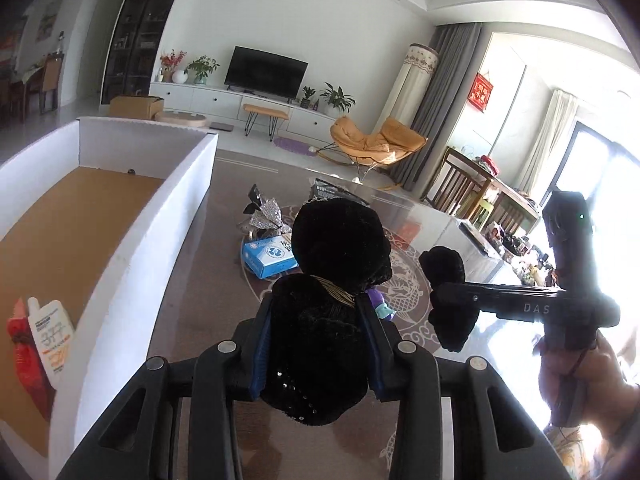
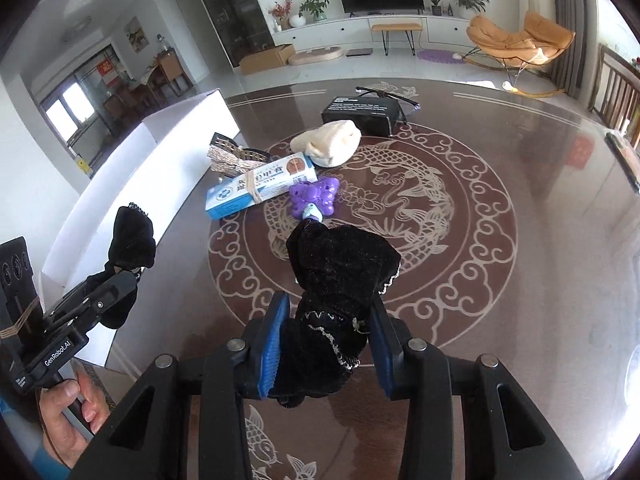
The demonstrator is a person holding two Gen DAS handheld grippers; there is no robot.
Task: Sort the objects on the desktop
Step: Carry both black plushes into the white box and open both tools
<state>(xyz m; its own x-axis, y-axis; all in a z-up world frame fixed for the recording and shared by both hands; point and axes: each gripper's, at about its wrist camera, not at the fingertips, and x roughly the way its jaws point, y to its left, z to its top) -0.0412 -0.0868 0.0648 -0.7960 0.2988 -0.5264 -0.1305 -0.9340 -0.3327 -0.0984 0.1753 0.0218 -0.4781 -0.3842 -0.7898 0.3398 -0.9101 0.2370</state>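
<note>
My left gripper is shut on a black velvet pouch with a gold tie, held above the table. My right gripper is shut on a second black velvet pouch with silver trim; it also shows in the left wrist view. The left gripper and its pouch show at the left of the right wrist view. A white box with a brown floor stands to the left and holds a white tube and a red item.
On the patterned table lie a blue toothpaste box, a purple toy, a cream cloth, a silver bow clip, a black box and glasses.
</note>
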